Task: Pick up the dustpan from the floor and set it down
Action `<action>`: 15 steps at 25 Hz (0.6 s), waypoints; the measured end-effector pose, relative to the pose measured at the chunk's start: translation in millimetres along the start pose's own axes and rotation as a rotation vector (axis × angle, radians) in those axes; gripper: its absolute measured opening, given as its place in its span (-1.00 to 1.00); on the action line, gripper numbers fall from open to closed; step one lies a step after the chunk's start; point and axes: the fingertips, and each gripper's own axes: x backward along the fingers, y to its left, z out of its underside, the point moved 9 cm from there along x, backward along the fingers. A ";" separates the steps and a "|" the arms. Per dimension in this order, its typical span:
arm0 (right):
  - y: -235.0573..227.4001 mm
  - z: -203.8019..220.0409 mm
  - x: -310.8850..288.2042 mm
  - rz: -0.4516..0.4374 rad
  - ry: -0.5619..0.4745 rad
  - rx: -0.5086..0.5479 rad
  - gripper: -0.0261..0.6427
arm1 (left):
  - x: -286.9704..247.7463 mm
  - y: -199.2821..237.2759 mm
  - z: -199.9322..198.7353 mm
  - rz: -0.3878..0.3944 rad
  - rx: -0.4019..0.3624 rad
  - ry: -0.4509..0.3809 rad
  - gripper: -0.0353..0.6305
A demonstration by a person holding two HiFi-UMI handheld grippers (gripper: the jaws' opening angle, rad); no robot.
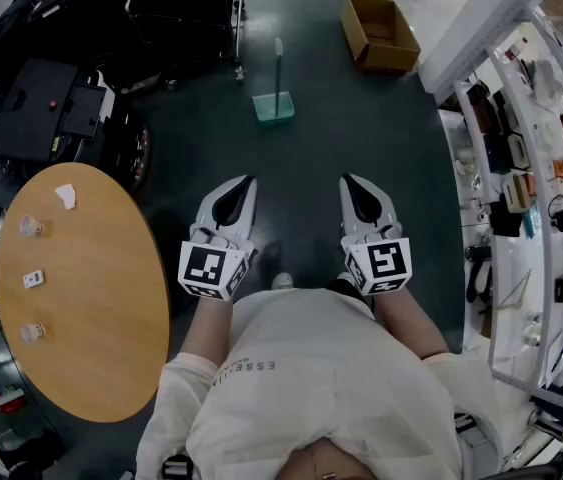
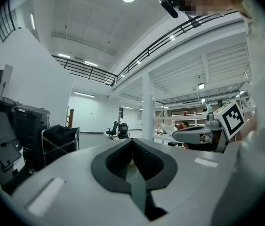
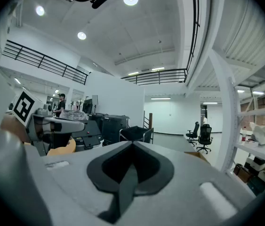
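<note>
A green dustpan [image 1: 273,106] with a long upright handle stands on the dark floor ahead of me in the head view. My left gripper [image 1: 248,179] and my right gripper [image 1: 347,179] are held side by side at waist height, pointing forward and well short of the dustpan. In the left gripper view the left gripper [image 2: 132,140] has its jaws together with nothing between them. The right gripper [image 3: 133,143] is likewise shut and empty. Neither gripper view shows the dustpan.
A round wooden table [image 1: 111,298] with a few small items stands at the left. Black equipment carts [image 1: 61,98] fill the far left. An open cardboard box [image 1: 379,33] lies on the floor beyond the dustpan. White shelving [image 1: 521,168] lines the right side.
</note>
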 end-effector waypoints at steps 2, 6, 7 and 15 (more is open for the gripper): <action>3.3 -0.1 -3.3 -0.007 -0.008 0.009 -0.97 | 0.3 3.3 1.4 0.000 -0.002 0.003 -0.84; 6.8 -0.5 -8.2 -0.011 -0.010 0.021 -0.97 | -0.1 7.5 1.6 0.005 -0.008 -0.001 -0.84; 7.3 -0.2 -8.9 -0.011 -0.008 0.022 -0.96 | 0.0 8.1 1.3 0.008 -0.010 -0.004 -0.84; 11.0 7.0 -13.4 -0.008 0.015 -0.011 -0.96 | 2.9 13.0 4.8 0.018 -0.002 -0.006 -0.84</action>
